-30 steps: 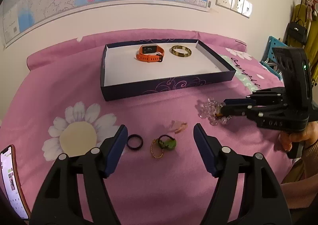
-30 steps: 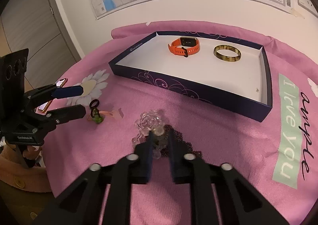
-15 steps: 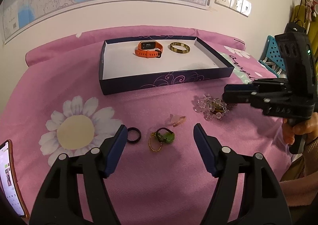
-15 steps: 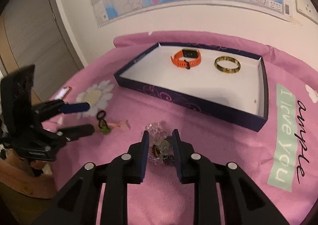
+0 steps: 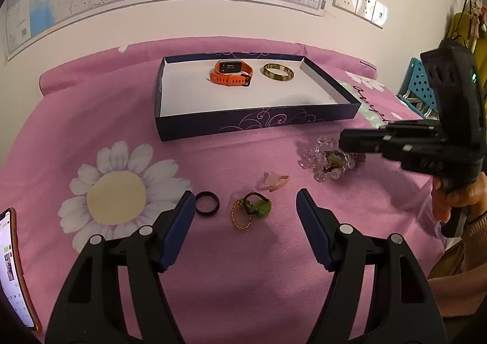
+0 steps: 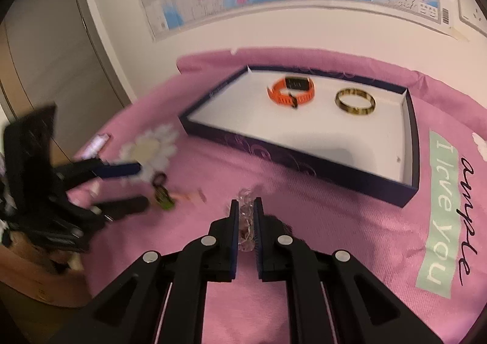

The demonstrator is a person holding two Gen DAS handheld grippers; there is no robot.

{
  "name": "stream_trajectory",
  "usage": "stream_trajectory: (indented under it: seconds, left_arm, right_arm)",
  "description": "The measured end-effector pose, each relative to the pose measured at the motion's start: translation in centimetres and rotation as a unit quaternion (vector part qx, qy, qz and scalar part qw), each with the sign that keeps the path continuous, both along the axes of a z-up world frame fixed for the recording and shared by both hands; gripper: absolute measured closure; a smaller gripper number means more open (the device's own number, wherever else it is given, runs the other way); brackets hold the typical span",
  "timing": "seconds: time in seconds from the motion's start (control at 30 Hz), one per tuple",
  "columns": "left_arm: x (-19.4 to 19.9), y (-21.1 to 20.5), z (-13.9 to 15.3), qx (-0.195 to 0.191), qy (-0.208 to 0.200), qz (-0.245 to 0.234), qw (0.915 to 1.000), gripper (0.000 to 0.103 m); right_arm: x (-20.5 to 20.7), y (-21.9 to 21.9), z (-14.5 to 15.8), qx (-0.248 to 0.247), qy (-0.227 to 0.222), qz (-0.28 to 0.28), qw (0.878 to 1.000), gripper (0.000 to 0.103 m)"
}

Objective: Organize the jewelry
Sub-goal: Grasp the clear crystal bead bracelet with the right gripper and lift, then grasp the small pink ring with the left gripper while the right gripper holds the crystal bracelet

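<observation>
Right tool (image 6: 245, 224) was closing on the crystal bead bracelet (image 6: 246, 216) near the navy tray (image 6: 304, 161); lifting slowly should keep its dangling strands from snagging.

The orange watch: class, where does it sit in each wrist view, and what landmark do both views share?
Left wrist view: orange watch upper centre, inside the tray.
Right wrist view: orange watch upper centre-right, inside the tray.
Shared landmark: the gold bangle just right of it.
</observation>
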State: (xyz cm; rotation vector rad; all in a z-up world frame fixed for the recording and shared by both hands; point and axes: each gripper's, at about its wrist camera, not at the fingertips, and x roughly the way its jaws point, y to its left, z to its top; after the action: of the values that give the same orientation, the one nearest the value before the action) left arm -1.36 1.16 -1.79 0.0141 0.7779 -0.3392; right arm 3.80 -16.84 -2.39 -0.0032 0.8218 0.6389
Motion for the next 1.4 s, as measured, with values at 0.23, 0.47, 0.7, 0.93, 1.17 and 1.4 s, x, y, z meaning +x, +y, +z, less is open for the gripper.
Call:
stream_trajectory:
  seconds: [0.23,0.47,0.7,0.93,1.17,1.4]
  left_arm:
    - [-0.3,-0.2,0.1,0.0,-0.004,-0.005,1.0,0.035]
    - [-0.4,-0.5,0.1,0.003,-0.004,-0.013,0.9999,0.037]
    - [-0.3,-0.5,0.0,0.008,-0.004,-0.013,0.9999,0.041]
    - [0.0,-1.5,0.2,0.02,-0.013,-0.032,0.9992,0.043]
    - [1.3,-3.4,-0.3,0.032,-0.013,-0.064,0.9973,0.055]
    - [2.6,-3.6,-1.1,0.028,0.01,-0.076,0.9966,0.078]
  right_arm:
    - [-0.1,-0.6,2.4,0.043,-0.017,0.001,0.999,0.095]
    - [-0.2,-1.3,3.9,0.066,-0.033,-0.005,0.997,0.095]
    - [0.0,-2.1,4.4,0.075,-0.042,-0.013,0.996,0.095]
    - [0.4,-2.5,3.8,0.074,-0.032,-0.021,0.996,0.095]
    - [0.7,-2.7,3.6,0.072,-0.031,-0.027,0.997,0.095]
    - [0.9,-3.0,3.4,0.071,-0.028,-0.03,0.997,0.095]
